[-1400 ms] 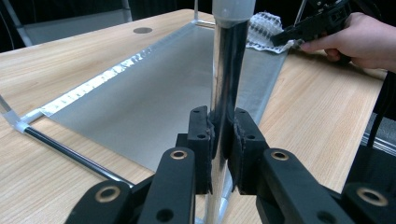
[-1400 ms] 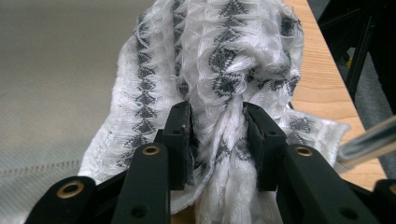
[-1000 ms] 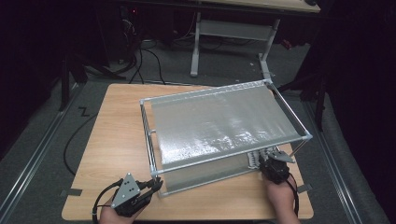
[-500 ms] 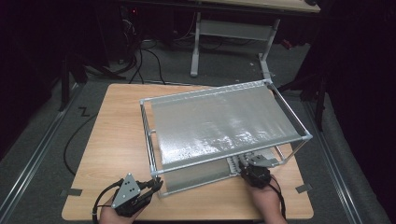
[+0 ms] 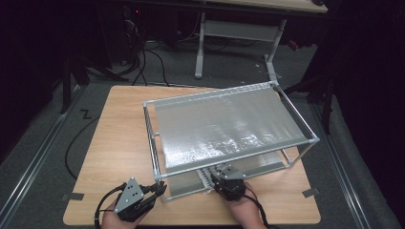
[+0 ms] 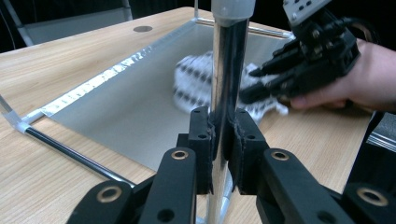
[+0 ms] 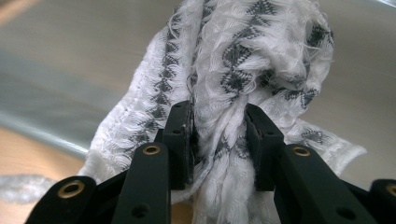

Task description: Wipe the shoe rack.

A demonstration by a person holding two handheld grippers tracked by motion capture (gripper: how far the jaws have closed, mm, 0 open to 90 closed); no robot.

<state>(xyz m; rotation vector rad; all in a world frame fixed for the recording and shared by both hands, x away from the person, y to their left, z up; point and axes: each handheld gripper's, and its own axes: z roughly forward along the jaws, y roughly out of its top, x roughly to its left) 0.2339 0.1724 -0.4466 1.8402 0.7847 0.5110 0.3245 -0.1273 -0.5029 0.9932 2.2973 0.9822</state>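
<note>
Cloth [image 7: 243, 60]: white, loosely woven, with a dark diamond pattern and frayed edges. It lies bunched at the near edge of the rack's lower shelf [image 5: 267, 164], partly on the metal sheet and partly over the wooden table [image 5: 119, 129]. In the high view the cloth [image 5: 208, 179] shows as a small pale bundle just left of the right gripper.

Right gripper [image 7: 218, 135]: jaws closed partway on a thick fold of the cloth, both pads pressed into the fabric. In the high view the right gripper [image 5: 228, 180] sits at the front of the rack, below the upper shelf's near edge, with the person's hand behind it. The left gripper view shows it [image 6: 275, 84] from the side, fingers on the cloth [image 6: 196, 84].

Left gripper [image 6: 223, 135]: jaws narrow, clamped on the rack's upright chrome corner post [image 6: 229, 70], pads touching the tube on both sides. In the high view the left gripper [image 5: 152, 191] stands at the rack's near left corner.

Rack [image 5: 229, 126]: two-tier frame of chrome tubes with grey sheet shelves, set at a slant on the table. A cable [image 5: 76, 138] trails over the table's left edge to the floor.
</note>
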